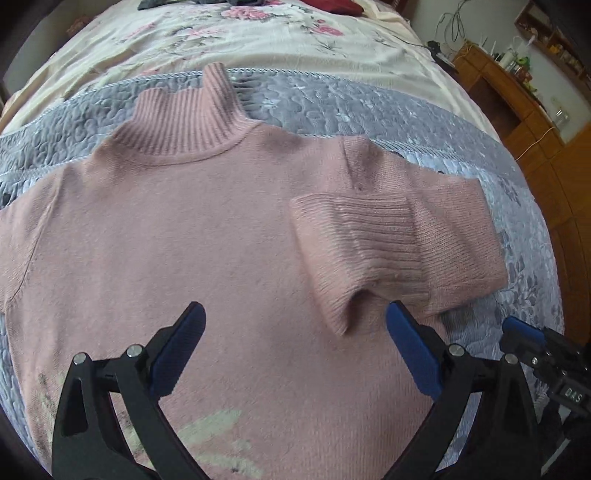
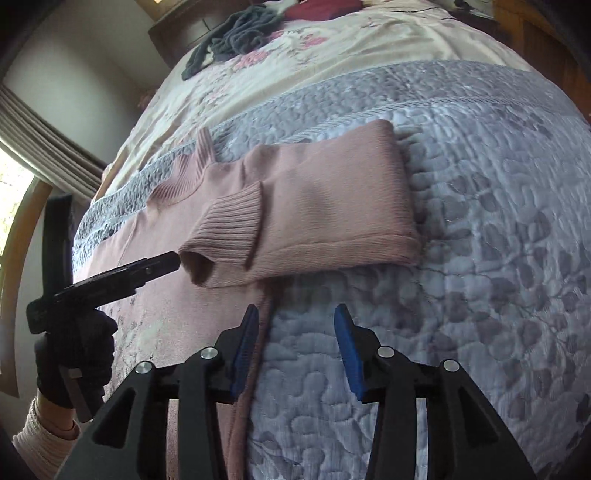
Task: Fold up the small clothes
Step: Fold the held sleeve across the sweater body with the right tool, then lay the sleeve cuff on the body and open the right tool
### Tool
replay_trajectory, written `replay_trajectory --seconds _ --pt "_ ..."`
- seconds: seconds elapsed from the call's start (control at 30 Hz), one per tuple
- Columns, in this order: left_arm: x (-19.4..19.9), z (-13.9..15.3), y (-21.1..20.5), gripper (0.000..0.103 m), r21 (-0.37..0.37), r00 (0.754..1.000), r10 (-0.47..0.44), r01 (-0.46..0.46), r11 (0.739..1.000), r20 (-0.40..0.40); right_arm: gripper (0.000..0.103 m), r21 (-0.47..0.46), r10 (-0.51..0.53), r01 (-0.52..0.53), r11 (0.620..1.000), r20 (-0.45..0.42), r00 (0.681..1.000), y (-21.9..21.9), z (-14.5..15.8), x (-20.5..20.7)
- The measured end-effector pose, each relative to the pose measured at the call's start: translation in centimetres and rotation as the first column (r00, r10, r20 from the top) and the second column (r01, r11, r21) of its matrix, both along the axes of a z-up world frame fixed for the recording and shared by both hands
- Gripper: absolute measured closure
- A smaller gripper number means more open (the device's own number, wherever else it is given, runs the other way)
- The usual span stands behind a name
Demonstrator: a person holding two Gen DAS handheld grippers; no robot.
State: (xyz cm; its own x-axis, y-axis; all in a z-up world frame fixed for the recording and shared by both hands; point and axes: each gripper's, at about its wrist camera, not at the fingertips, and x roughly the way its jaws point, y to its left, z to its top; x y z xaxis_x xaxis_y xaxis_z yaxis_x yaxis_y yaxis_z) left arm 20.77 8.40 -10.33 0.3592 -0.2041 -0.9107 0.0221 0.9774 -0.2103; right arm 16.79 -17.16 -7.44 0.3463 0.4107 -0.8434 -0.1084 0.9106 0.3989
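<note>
One pink sweater [image 1: 207, 229] lies flat on a grey quilt [image 1: 369, 107], and it fills the middle of the left wrist picture. Its tall ribbed collar [image 1: 188, 122] points to the top of that frame. The sleeve [image 1: 399, 240] at the right of the frame is folded in, so its ribbed cuff [image 1: 343, 251] rests on the chest of the sweater. The left gripper [image 1: 295, 317] hangs over the lower part of the sweater, at the bottom of the frame. Its two blue pads [image 1: 181, 350] are spread wide apart (nothing is between them). A bit of the right gripper [image 1: 532, 343] peeks in at the lower right edge. In the right wrist picture, the folded sleeve [image 2: 325, 206] sits in the middle, and the cuff [image 2: 225, 236] is just beside the tip of the left gripper [image 2: 162, 264] at the left. A hand [image 2: 77, 354] in a dark glove holds that tool at the lower left. The right gripper [image 2: 295, 317] is at the bottom of this frame, with its blue pads [image 2: 347, 354] apart and gripping nothing. Its left pad is over the side edge of the sweater [image 2: 207, 317], and its right pad is over the quilt [image 2: 480, 258]. A flowery cream sheet [image 2: 332, 59] covers the top of the frame, with some dark grey cloth [image 2: 236, 40] and red cloth [image 2: 325, 9] on it.
</note>
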Motion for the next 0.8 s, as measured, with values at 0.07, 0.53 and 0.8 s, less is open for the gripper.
replay_trajectory --seconds 0.07,0.53,0.8 --pt "1.3 -1.2 -1.4 0.028 0.03 1.0 -0.011 0.011 0.999 -0.027 0.059 -0.001 -0.016 0.016 1.0 -0.001 1.0 -1.0 -0.3 -0.2" --pt "0.4 1.2 4.2 0.088 -0.059 0.998 0.026 -0.023 0.998 0.056 0.059 0.043 -0.069 0.069 0.997 0.003 0.998 -1.3 -0.8 1.4" --pt "-0.2 1.2 12.0 0.088 -0.008 0.993 0.099 -0.099 0.995 0.068 0.058 0.127 -0.1 0.109 0.986 -0.07 0.992 0.9 -2.4 6.2"
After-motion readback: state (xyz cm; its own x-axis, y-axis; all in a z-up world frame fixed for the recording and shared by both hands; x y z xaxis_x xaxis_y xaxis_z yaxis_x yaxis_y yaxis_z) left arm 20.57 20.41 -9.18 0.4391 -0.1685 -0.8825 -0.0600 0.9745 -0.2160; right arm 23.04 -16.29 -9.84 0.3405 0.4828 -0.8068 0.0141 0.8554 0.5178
